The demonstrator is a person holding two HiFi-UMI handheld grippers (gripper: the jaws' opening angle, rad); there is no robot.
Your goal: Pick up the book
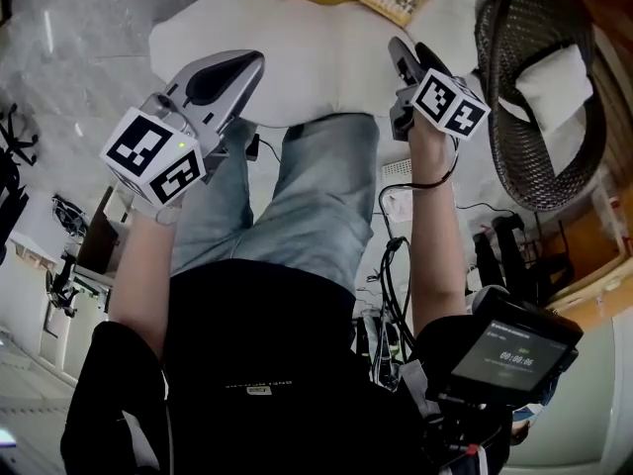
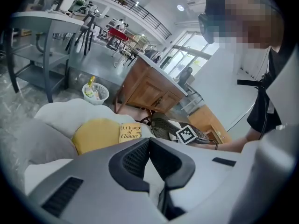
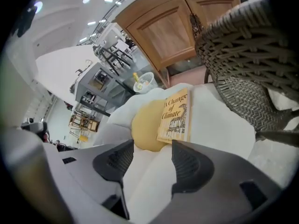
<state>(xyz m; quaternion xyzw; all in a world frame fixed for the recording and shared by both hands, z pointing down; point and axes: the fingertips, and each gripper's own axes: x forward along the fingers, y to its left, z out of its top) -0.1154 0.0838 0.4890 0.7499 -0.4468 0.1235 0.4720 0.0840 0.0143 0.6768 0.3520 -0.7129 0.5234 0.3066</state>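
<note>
Probably an open lab hall: steel tables (image 2: 42, 20), wooden cabinets (image 3: 177, 31).

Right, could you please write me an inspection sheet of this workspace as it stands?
Surface: white cloud-shaped cushion with a round yellow centre.
Job's things: tan rectangular book lies flat on the cushion, partly over the yellow centre, untouched.
Clutter: nothing seen.
Grippers: left gripper jaws together, nothing between them; right gripper jaws apart, empty, aimed at the book but short of it.
Cables: black cables on the floor beside the person's legs.
Surroundings: dark wicker chair beside the cushion; wooden cabinet and white waste basket beyond.
</note>
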